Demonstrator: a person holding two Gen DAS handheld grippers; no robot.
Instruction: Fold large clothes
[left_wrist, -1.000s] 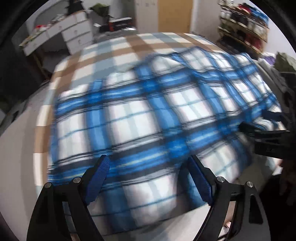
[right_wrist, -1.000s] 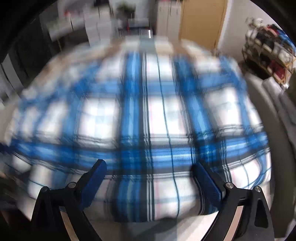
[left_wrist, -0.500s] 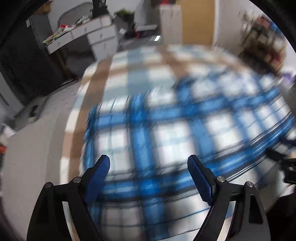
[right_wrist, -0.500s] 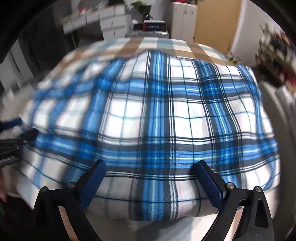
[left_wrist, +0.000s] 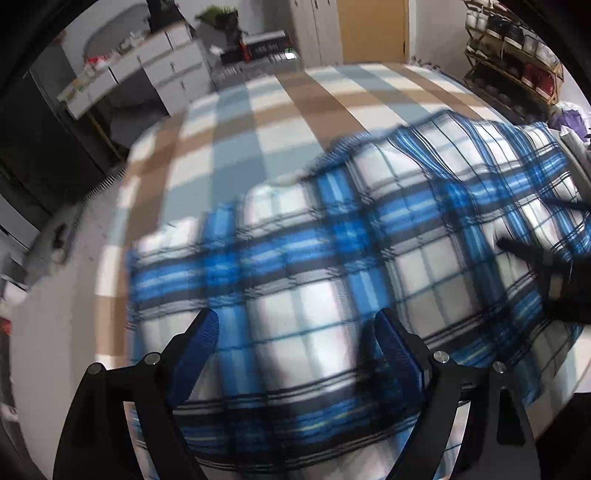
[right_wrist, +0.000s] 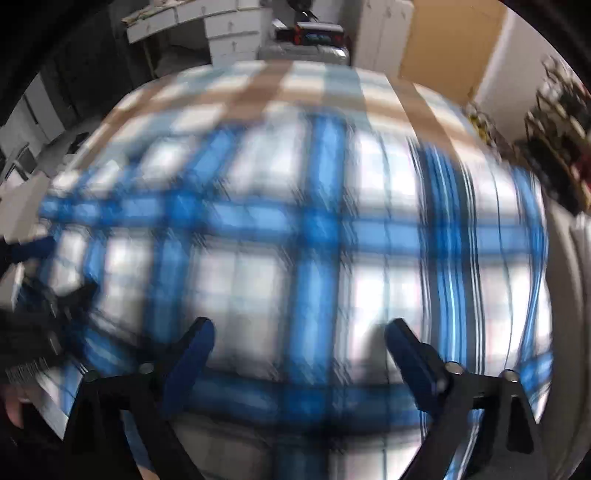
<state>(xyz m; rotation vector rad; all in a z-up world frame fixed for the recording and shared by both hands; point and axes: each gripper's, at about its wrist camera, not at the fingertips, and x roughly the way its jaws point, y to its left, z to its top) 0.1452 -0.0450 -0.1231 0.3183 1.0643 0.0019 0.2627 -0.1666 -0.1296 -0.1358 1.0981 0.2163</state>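
Note:
A large blue, white and black plaid garment (left_wrist: 332, 266) lies spread on a bed with a tan, pale blue and white checked cover (left_wrist: 280, 110). My left gripper (left_wrist: 295, 332) is open and empty above the garment's near left part. My right gripper (right_wrist: 299, 338) is open and empty above the garment (right_wrist: 295, 229) further right. The right gripper shows at the right edge of the left wrist view (left_wrist: 546, 266). The left gripper shows at the left edge of the right wrist view (right_wrist: 33, 258). Both views are motion-blurred.
White drawers and a desk (left_wrist: 155, 70) stand beyond the bed at the back left. A wooden door (left_wrist: 373, 29) is at the back. Shelves with shoes (left_wrist: 517, 48) stand at the back right. Grey floor (left_wrist: 48, 332) lies left of the bed.
Both grippers stay open while the views swing. The garment's far edge now lies nearer, with more checked bed cover showing beyond it. The right gripper has come further over the garment.

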